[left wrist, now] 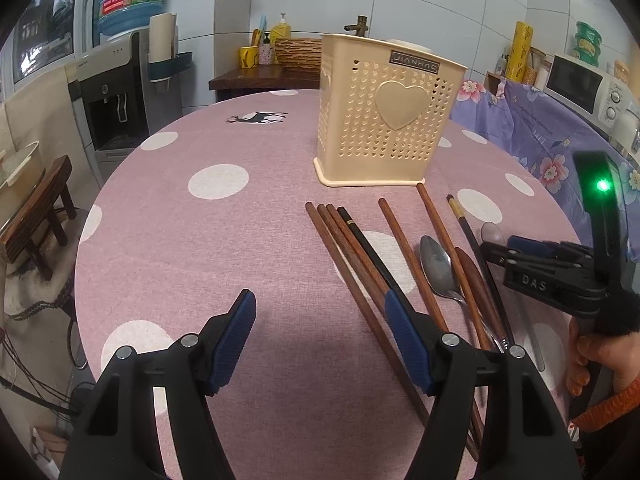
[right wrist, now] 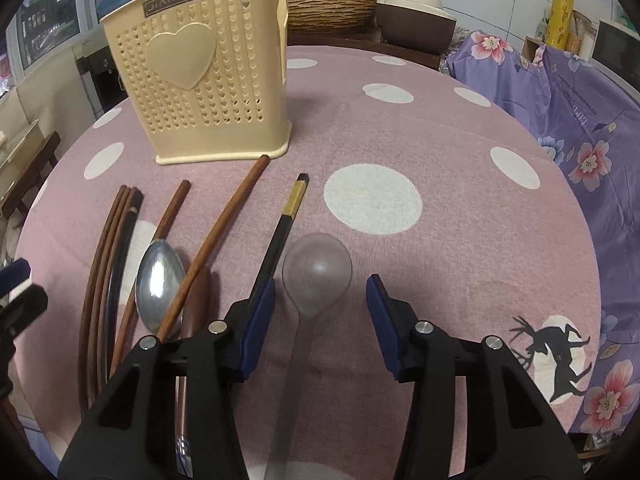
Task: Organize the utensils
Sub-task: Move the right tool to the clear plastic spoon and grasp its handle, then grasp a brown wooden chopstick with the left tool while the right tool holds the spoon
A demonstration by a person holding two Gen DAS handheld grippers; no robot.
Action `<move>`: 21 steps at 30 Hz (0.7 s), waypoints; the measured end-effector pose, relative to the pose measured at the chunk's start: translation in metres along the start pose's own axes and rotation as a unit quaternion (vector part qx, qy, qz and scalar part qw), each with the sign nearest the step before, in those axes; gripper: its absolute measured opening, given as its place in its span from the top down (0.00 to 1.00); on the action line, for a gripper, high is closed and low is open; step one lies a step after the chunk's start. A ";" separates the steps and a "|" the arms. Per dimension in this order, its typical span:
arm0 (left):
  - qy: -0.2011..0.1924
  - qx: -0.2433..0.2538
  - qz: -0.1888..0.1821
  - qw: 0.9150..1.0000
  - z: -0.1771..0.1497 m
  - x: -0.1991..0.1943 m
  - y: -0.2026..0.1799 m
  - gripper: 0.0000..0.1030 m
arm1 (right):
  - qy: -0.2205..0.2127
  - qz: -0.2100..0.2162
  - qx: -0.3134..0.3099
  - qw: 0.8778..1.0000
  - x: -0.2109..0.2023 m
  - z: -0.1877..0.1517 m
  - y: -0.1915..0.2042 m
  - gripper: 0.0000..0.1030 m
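A beige perforated utensil holder (left wrist: 384, 116) with a heart stands upright on the pink dotted tablecloth (left wrist: 192, 216); it also shows in the right wrist view (right wrist: 200, 76). In front of it lie several brown chopsticks (left wrist: 344, 248), a black chopstick (right wrist: 280, 232), a metal spoon (right wrist: 160, 284), a brown wooden spoon (left wrist: 472, 276) and a clear plastic spoon (right wrist: 318, 272). My left gripper (left wrist: 320, 304) is open, just left of the chopstick bundle. My right gripper (right wrist: 322, 300) is open, low over the clear spoon's bowl, which lies between its fingers.
A purple flowered cloth (right wrist: 580, 128) covers something at the table's right. A water dispenser (left wrist: 116, 92) stands to the left and a wooden stool (left wrist: 36, 208) below the table's left edge. A counter with a woven basket (right wrist: 332, 12) lies behind.
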State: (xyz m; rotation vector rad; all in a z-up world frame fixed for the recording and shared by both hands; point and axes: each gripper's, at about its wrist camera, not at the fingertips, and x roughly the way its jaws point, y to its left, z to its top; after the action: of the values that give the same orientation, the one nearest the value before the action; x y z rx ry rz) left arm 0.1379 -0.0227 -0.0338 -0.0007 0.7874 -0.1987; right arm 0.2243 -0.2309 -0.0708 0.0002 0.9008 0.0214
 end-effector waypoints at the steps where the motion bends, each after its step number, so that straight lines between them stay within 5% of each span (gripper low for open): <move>1: 0.001 0.003 -0.002 1.000 0.001 0.001 -0.001 0.35 | 0.003 0.000 0.003 1.000 0.002 0.003 -0.001 0.54; 10: 0.023 0.058 -0.028 0.998 0.035 0.019 -0.035 0.39 | 0.004 0.008 0.007 1.000 0.007 0.012 -0.005 0.64; 21: 0.098 0.073 -0.058 0.991 0.083 0.090 -0.095 0.65 | -0.022 0.001 0.040 0.999 -0.012 0.005 -0.035 0.64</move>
State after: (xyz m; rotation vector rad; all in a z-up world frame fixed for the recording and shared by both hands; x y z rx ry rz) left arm 0.2412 -0.1382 -0.0315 0.1139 0.9676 -0.3700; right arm 0.2218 -0.2659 -0.0584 0.0748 0.8564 -0.0133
